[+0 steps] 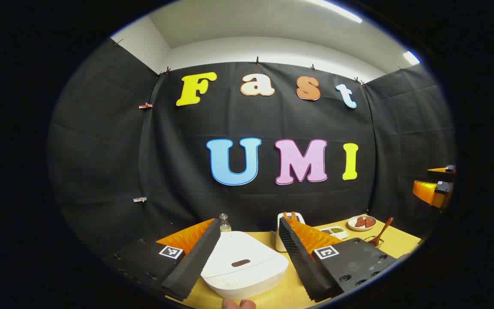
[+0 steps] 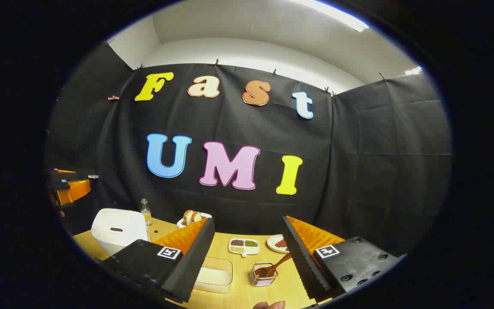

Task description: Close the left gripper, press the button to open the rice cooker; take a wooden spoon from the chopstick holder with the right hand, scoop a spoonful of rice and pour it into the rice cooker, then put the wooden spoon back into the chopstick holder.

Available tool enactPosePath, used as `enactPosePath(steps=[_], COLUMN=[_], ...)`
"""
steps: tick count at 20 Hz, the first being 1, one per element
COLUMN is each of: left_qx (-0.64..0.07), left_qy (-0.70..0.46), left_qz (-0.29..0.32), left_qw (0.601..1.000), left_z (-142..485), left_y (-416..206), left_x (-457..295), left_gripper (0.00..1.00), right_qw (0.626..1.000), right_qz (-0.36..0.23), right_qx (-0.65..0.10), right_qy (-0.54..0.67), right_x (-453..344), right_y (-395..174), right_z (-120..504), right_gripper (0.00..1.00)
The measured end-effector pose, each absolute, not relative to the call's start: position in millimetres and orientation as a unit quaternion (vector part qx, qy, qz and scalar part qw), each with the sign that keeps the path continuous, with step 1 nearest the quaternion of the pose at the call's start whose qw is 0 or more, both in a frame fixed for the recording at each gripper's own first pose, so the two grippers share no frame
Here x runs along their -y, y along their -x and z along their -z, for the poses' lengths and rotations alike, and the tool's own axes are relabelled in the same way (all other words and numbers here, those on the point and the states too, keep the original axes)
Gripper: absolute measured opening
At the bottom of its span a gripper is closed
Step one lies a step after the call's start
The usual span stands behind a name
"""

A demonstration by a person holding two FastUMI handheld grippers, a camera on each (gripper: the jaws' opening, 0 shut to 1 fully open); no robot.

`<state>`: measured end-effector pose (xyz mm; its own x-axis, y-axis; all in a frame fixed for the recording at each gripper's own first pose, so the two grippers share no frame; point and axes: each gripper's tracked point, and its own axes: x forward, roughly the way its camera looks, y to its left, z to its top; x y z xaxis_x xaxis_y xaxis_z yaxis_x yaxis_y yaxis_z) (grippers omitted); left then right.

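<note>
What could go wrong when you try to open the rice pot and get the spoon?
The left gripper is open, so its fingers might straddle the white rice cooker instead of pressing its button. The wooden spoon leans in a small wire holder, which might tip when the right gripper pulls.

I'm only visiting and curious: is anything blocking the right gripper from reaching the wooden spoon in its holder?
Nothing visible does. In the right gripper view, the right gripper is open, and the wooden spoon leans out of the chopstick holder on the bare table between its fingers. The clear rice container sits off to the side.
</note>
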<state>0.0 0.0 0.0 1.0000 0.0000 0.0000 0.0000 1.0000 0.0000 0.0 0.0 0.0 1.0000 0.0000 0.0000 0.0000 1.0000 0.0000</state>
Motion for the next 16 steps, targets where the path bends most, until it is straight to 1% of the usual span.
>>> enactPosePath(steps=[11, 12, 13, 16], left_qx=[-0.006, -0.006, -0.006, -0.003], left_qy=[-0.001, -0.001, -0.001, -0.007], left_qz=[-0.002, -0.002, -0.002, -0.001], left_qw=[1.000, 1.000, 1.000, 1.000], left_z=[10, 10, 10, 6], left_y=[12, 14, 14, 14], left_x=[-2, -2, -2, -2], left_gripper=[0.95, 0.95, 0.95, 0.95], right_qw=[1.000, 1.000, 1.000, 1.000], right_qz=[0.007, 0.008, 0.009, 0.009], right_qx=[-0.002, -0.001, 0.000, 0.002], right_qy=[-0.007, -0.007, -0.006, -0.003], right_x=[2, 3, 3, 2], right_y=[14, 15, 15, 16], right_z=[4, 4, 4, 3], right_gripper=[0.98, 0.96, 0.98, 0.97])
